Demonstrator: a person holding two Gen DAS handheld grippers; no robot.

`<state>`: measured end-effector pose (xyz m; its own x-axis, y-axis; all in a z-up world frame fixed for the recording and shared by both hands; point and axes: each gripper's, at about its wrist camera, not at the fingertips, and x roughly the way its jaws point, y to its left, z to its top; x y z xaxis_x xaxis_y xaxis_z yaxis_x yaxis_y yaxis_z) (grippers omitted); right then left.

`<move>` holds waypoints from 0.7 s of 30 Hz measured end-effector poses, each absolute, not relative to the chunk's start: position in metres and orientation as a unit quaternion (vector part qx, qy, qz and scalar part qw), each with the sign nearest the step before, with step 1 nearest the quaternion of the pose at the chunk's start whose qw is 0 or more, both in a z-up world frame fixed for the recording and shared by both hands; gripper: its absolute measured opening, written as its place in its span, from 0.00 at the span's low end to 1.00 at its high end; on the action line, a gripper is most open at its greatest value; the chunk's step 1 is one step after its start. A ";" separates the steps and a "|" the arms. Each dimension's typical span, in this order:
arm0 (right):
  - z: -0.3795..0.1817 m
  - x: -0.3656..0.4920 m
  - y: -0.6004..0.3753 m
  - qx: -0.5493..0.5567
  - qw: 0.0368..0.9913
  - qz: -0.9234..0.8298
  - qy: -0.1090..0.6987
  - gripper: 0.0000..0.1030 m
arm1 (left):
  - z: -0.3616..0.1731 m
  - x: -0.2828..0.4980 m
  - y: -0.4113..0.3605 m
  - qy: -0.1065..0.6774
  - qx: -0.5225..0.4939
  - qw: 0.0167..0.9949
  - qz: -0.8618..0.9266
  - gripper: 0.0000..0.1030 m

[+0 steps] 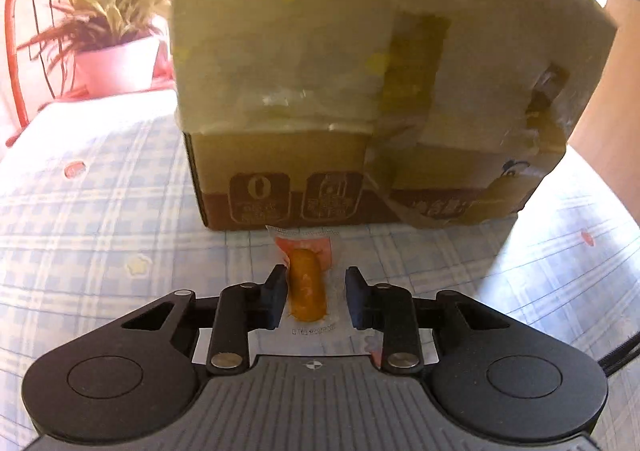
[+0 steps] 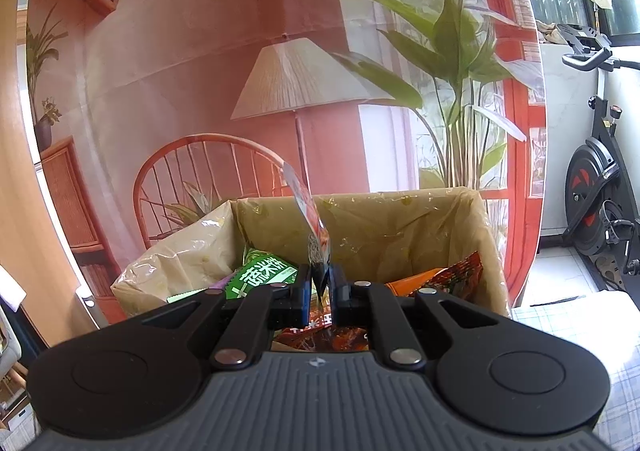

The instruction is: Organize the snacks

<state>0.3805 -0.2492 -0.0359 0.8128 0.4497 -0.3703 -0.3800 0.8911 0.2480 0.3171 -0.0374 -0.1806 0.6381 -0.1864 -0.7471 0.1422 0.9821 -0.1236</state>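
A small sausage snack point(image 1: 307, 291) in a clear packet lies on the checked tablecloth, right in front of the cardboard box point(image 1: 360, 71). My left gripper point(image 1: 316, 297) straddles it. The left pad touches the sausage; a narrow gap shows on the right side, so the gripper is open. In the right wrist view, my right gripper point(image 2: 322, 285) is shut on a thin red and white snack packet point(image 2: 310, 219). That packet stands upright above the open box point(image 2: 400, 207). Inside the box lie a green packet point(image 2: 260, 275) and an orange-red packet point(image 2: 444, 279).
The blue checked tablecloth point(image 1: 100, 211) runs left and right of the box. A printed backdrop with a chair and plant point(image 2: 200, 179) hangs behind. An exercise bike point(image 2: 596, 191) stands far right. A person's arm point(image 1: 624, 99) shows beside the box.
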 end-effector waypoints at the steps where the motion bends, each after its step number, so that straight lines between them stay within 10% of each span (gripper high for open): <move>1: -0.036 0.380 -0.249 0.081 0.949 0.218 0.214 0.10 | -0.176 0.315 -0.033 0.412 -0.030 0.906 -0.090 0.32; 21: -0.034 0.407 -0.248 0.080 0.952 0.186 0.230 0.10 | 0.018 0.331 -0.028 0.208 -0.014 0.966 -0.152 0.32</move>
